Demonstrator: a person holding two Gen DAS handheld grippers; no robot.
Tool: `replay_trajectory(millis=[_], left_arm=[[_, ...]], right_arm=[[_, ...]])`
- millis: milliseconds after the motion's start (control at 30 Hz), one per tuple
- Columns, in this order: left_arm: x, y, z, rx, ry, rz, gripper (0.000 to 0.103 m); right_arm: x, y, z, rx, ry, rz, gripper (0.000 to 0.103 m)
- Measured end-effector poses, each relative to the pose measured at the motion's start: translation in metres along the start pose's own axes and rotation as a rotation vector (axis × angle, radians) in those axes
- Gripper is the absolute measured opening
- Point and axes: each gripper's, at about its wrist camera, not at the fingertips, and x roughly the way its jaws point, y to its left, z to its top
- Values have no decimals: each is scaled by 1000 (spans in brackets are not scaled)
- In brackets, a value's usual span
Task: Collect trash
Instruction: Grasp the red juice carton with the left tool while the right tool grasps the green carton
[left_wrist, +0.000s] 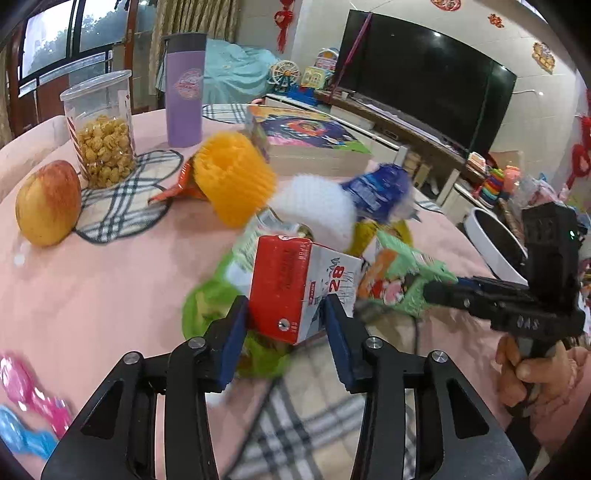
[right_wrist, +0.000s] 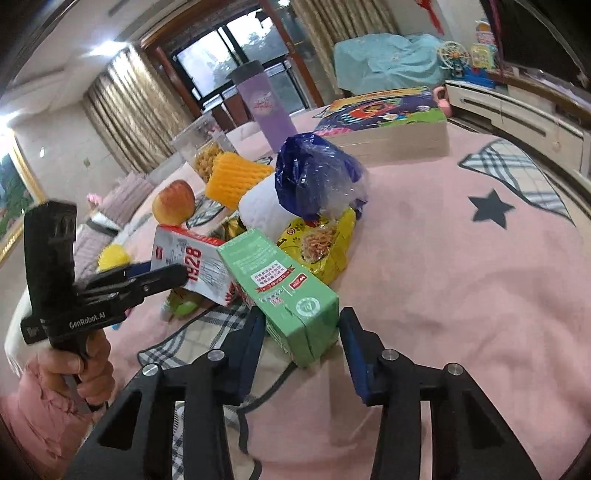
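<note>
Red-and-white carton (left_wrist: 295, 291) and green carton (right_wrist: 284, 291), mid-tablecloth (right_wrist: 461, 295), sit clamped in your left gripper (left_wrist: 286, 321) and right gripper (right_wrist: 301, 328); corner-only grips may let them twist loose.

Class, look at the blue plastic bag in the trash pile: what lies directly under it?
The blue plastic bag sits atop a yellow noodle packet and leans on a white foam sleeve. How far the packet extends beneath is covered by the bag and by the green carton.

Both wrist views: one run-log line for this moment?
left gripper: shut on red carton | right gripper: shut on green carton | pile: wrappers on pink tablecloth
</note>
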Motion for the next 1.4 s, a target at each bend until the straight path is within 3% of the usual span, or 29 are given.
replay_trajectory(millis=[167,367,400,467,500,600,767,800,833,867,900,1200,1400], left_arm=[[-10,-26,-30,35,18,-20,35],[-5,-42,-53,41,61,-3,36],[-4,-42,-53,36,66,4,39],[-5,-41,-52,30,61,19,60],[-6,-39,-50,26,52,30,65],[-7,-36,-44,21,33,37,67],[0,-37,-41,24,35,35,66],[2,-39,-40,27,35,32,63],[3,-41,-41,29,38,28,51],[6,-43,-41,32,50,14,34],[9,-46,-42,33,60,4,31],[0,-79,-48,55,33,-29,31],[1,-106,-43,76,27,-72,31]], right_arm=[[-29,-5,-15,20,-31,-26,39],[-48,7,-30,-60,-28,-80,38],[-48,9,-31,-69,-25,-73,42],[-44,11,-29,-74,-19,-66,45],[-42,11,-28,-75,-18,-63,54],[-31,12,-24,-89,-8,-57,75],[-15,12,-19,-120,25,-56,75],[-13,14,-20,-128,28,-62,73],[-11,15,-20,-134,35,-65,73],[-10,15,-21,-135,43,-63,64],[-8,15,-22,-129,60,-56,51],[-51,6,-40,-28,-36,-58,32],[-83,-7,-51,12,-101,-135,31]])
